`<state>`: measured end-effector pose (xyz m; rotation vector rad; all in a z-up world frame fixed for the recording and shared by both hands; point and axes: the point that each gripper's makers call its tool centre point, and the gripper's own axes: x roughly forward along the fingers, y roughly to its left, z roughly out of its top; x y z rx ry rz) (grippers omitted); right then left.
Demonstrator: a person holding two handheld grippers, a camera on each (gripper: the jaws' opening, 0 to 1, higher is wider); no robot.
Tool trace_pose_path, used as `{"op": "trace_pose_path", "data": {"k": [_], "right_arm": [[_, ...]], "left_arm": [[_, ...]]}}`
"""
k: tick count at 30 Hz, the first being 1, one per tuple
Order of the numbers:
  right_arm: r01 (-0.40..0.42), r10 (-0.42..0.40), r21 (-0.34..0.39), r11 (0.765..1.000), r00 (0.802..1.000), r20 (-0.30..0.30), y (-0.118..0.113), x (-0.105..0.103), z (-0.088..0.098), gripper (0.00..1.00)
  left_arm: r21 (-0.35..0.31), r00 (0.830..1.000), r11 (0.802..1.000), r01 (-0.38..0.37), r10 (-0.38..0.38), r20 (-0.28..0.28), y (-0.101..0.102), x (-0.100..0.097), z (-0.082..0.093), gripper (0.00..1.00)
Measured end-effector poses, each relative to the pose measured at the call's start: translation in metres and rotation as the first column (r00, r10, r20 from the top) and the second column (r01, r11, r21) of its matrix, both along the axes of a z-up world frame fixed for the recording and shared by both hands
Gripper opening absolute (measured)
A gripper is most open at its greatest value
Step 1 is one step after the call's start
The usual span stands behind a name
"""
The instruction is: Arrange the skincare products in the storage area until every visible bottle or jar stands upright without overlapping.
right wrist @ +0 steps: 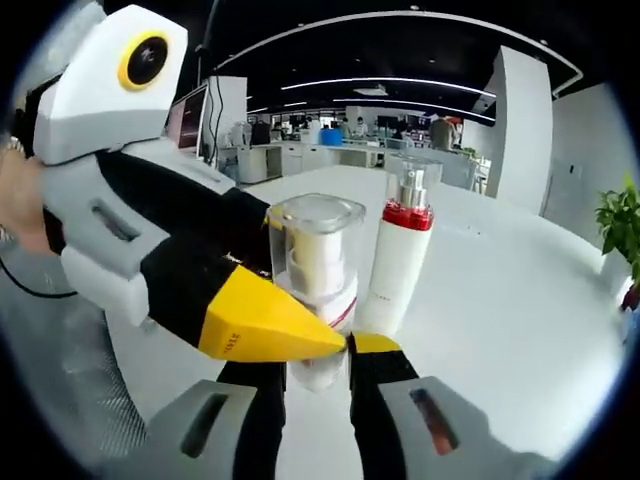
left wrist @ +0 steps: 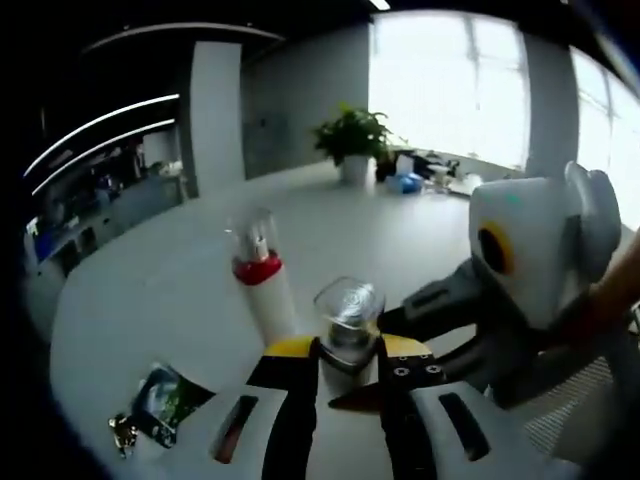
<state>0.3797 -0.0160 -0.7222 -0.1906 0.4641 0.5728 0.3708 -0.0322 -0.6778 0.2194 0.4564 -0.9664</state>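
A small white bottle with a clear square cap (left wrist: 348,305) stands upright on the white table (left wrist: 180,290) between the yellow-tipped jaws of my left gripper (left wrist: 348,352), which is shut on its body. My right gripper (right wrist: 318,352) grips the same bottle (right wrist: 315,255) low down from the other side. Its white housing (left wrist: 530,250) reaches in from the right in the left gripper view. One yellow finger (right wrist: 262,322) of the left gripper crosses the bottle's front. Just behind, apart from the held bottle, a taller white pump bottle with a red collar (left wrist: 260,275) (right wrist: 398,255) stands upright.
A dark green sachet (left wrist: 165,398) and a bunch of keys (left wrist: 122,432) lie on the table near its left edge. A potted plant (left wrist: 352,140) stands at the table's far end. Desks and monitors (right wrist: 300,150) fill the office behind.
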Motion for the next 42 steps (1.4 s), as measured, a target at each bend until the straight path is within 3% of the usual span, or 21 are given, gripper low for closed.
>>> {"op": "trace_pose_path", "data": {"k": [12, 24, 42], "right_arm": [[0.026, -0.027, -0.019, 0.999, 0.999, -0.046, -0.005, 0.013, -0.025, 0.23], [0.01, -0.01, -0.029, 1.0, 1.0, -0.009, -0.01, 0.032, -0.023, 0.23], [-0.005, 0.005, -0.028, 1.0, 1.0, -0.012, -0.011, 0.046, -0.023, 0.24]], "left_arm": [[0.005, 1.0, 1.0, -0.003, 0.003, -0.016, -0.003, 0.015, -0.025, 0.19], [-0.026, 1.0, 1.0, -0.007, 0.007, 0.016, -0.008, 0.031, -0.023, 0.2], [-0.029, 1.0, 1.0, -0.01, 0.011, 0.022, -0.009, 0.047, -0.024, 0.2]]}}
